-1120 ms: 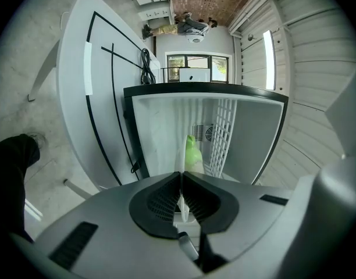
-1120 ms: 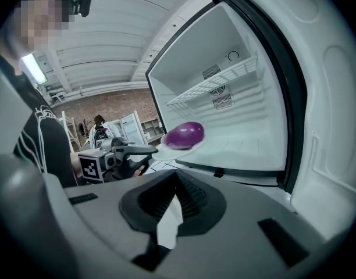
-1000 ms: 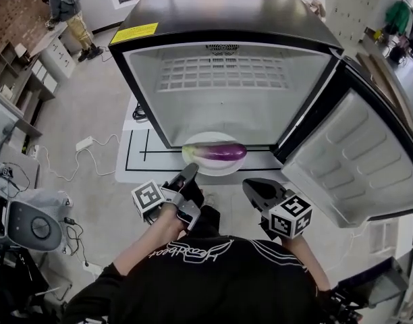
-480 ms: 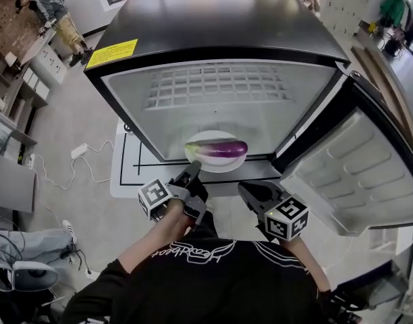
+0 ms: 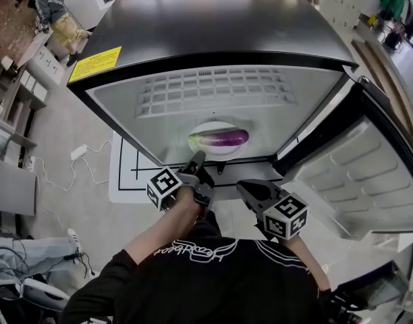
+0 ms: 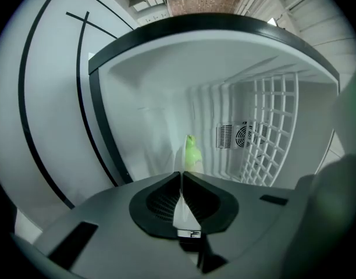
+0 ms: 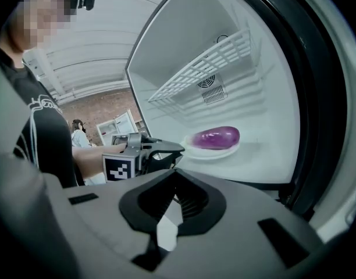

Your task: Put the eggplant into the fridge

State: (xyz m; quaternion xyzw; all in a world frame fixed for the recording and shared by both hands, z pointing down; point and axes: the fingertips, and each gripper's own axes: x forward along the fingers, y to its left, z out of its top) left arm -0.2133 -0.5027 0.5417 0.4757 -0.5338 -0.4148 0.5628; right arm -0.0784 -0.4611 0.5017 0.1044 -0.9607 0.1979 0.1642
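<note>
A purple eggplant with a green stem end lies on a white plate on the floor of the open fridge. My left gripper reaches in at the fridge's front edge and is shut on the plate's near rim. In the left gripper view the rim runs edge-on between the shut jaws, with the green stem just beyond. My right gripper hangs shut and empty outside the fridge, right of the left one. The right gripper view shows the eggplant, the plate and the left gripper.
The fridge door stands open at the right, its inner shelves bare. A white wire shelf sits high inside, above the plate. A white mat with black lines lies under the fridge. A person and cables are far left.
The plate with the eggplant has gone from the fridge's front edge to inside it, carried by my left gripper. My right gripper has followed a little.
</note>
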